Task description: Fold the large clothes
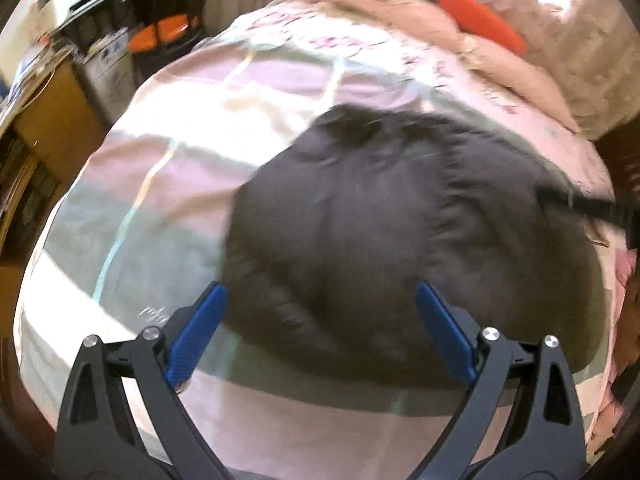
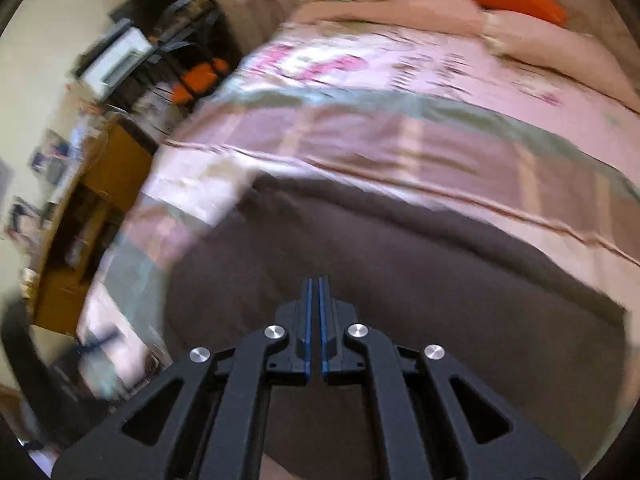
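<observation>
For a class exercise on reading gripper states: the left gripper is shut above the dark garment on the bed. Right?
Not quite. The left wrist view shows the left gripper open, fingers spread wide, above the dark garment on the bed.

Dark grey-brown garment (image 1: pixel 384 232) lies spread, rumpled, on pink/green bedspread (image 1: pixel 168 184), pics blurred.

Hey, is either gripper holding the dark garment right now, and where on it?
The left gripper is open above the dark garment, holding nothing. The right gripper is shut; nothing shows between its fingers.
</observation>
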A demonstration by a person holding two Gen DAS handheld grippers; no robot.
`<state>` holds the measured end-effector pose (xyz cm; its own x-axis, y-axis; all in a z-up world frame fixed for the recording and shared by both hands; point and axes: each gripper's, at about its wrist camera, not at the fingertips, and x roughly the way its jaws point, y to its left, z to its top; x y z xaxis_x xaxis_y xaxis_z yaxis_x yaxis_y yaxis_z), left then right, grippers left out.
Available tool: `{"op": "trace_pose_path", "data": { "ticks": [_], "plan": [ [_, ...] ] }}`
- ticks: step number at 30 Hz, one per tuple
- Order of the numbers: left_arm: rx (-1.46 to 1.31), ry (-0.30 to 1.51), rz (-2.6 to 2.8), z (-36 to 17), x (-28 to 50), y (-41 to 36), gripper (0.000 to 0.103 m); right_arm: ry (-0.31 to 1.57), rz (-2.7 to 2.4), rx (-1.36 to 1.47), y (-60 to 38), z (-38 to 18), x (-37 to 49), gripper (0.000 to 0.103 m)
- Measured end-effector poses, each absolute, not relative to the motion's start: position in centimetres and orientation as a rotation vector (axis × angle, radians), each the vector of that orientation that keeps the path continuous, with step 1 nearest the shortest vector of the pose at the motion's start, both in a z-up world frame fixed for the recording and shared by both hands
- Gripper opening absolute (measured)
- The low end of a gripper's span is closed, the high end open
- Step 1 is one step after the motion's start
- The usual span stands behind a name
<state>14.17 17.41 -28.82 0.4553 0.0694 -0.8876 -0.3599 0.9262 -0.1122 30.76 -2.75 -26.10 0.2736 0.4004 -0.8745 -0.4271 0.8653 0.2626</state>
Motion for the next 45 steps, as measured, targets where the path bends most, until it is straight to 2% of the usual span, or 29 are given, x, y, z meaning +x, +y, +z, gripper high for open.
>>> {"op": "trace_pose_path", "data": {
  "ticks": [4, 8, 13, 16, 23, 26, 27, 28, 29, 30, 31, 33, 34, 35, 36, 38, 40, 42, 45],
  "plan": [
    [-0.225, 1.083, 0.239, -28.4, 18.5, 13.1, 0.097, 1.208, 0.430, 0.096, -10.1, -28.0, 30.3, 0.003],
    [-0.138, 1.139, 0.201, -29.3, 23.4, 7.7, 0.097, 1.200, 0.448, 0.202, -12.9, -28.9, 30.2, 0.003],
    [-0.086, 1.257, 0.265, -33.7, 26.7, 5.3, 0.100, 1.309, 0.458, 0.258, -13.6, -33.6, 31.9, 0.004],
    [-0.086, 1.305, 0.289, -35.9, 28.0, 5.5, 0.101, 1.363, 0.449, 0.362, -14.5, -36.9, 33.5, 0.000],
    [-0.058, 1.354, 0.305, -38.9, 30.3, 5.5, 0.101, 1.304, 0.438, 0.099, -11.9, -38.8, 34.3, 0.000],
    [-0.106, 1.343, 0.302, -36.9, 29.4, 5.8, 0.100, 1.324, 0.462, 0.138, -12.8, -37.5, 34.1, 0.000],
    [-0.137, 1.297, 0.285, -35.2, 28.5, 5.7, 0.099, 1.294, 0.454, 0.177, -14.0, -36.0, 33.6, 0.004],
    [-0.149, 1.247, 0.272, -33.8, 27.8, 5.5, 0.099, 1.204, 0.442, 0.207, -16.0, -33.5, 32.1, 0.016],
    [-0.135, 1.183, 0.258, -32.0, 27.0, 4.8, 0.099, 1.134, 0.422, 0.217, -17.8, -31.8, 30.8, 0.046],
    [-0.102, 1.138, 0.251, -30.9, 26.5, 4.0, 0.099, 1.083, 0.388, 0.222, -19.4, -30.7, 29.8, 0.068],
    [-0.062, 1.109, 0.244, -30.3, 26.4, 3.0, 0.099, 1.016, 0.321, 0.230, -21.8, -29.6, 28.2, 0.094],
    [-0.014, 1.107, 0.229, -30.9, 27.5, 1.4, 0.099, 1.009, 0.266, 0.256, -24.7, -29.6, 26.9, 0.094],
    [0.008, 1.144, 0.226, -32.0, 28.4, 0.8, 0.099, 1.057, 0.250, 0.266, -25.8, -30.6, 26.7, 0.090],
    [0.018, 1.195, 0.229, -33.5, 29.2, 0.3, 0.099, 1.123, 0.216, 0.262, -26.7, -32.5, 26.6, 0.076],
    [0.018, 1.247, 0.233, -35.0, 29.4, 0.1, 0.101, 1.166, 0.194, 0.251, -27.1, -34.0, 26.8, 0.071],
    [0.016, 1.285, 0.238, -36.8, 30.4, -0.7, 0.101, 1.235, 0.192, 0.231, -27.0, -37.4, 27.5, 0.071],
    [0.033, 1.283, 0.253, -36.5, 30.7, -1.1, 0.101, 1.242, 0.213, 0.165, -26.1, -38.4, 27.9, 0.071],
    [0.041, 1.270, 0.273, -34.9, 30.2, -1.7, 0.100, 1.200, 0.236, 0.255, -27.4, -36.5, 27.5, 0.071],
    [0.015, 1.169, 0.213, -30.9, 28.3, -4.7, 0.101, 1.029, 0.215, 0.474, -33.0, -33.1, 23.7, 0.071]
  ]
}}
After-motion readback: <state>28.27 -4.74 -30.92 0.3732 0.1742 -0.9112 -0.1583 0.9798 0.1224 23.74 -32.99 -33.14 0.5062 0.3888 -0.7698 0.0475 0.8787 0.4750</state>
